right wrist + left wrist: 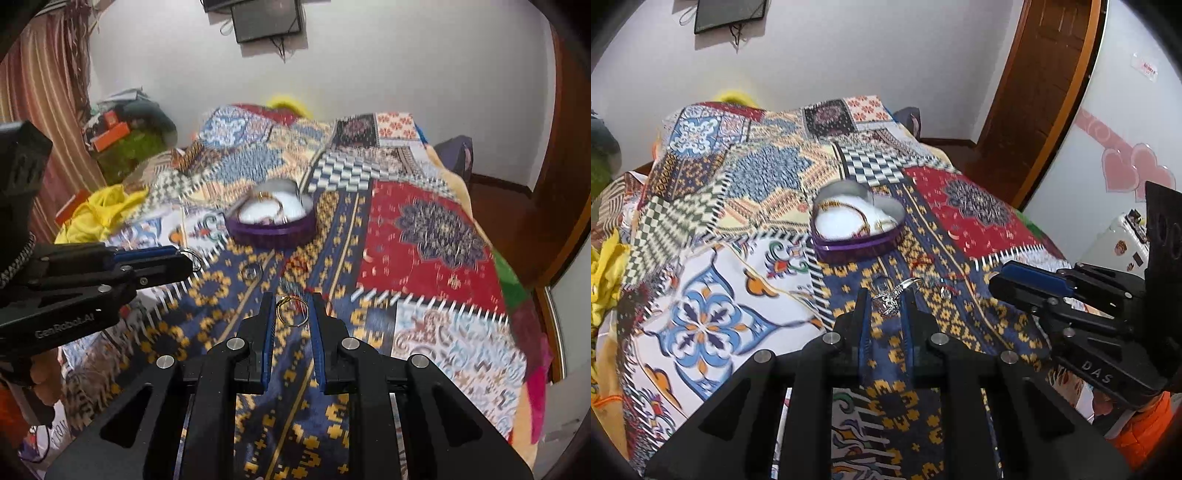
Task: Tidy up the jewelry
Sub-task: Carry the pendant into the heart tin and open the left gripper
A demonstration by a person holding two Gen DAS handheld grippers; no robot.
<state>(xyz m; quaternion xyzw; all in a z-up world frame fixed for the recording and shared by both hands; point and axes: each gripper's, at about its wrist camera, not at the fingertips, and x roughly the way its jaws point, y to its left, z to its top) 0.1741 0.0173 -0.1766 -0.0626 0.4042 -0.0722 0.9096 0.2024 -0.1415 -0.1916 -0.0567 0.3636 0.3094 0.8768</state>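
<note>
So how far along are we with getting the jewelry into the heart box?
Done: gold bangles already lie in the heart-shaped box. In hand: the left hand-held gripper pinches a silver ring; the right hand-held gripper pinches a gold ring. Left: both still need dropping in, plus another ring and a red string piece on the blanket.
</note>
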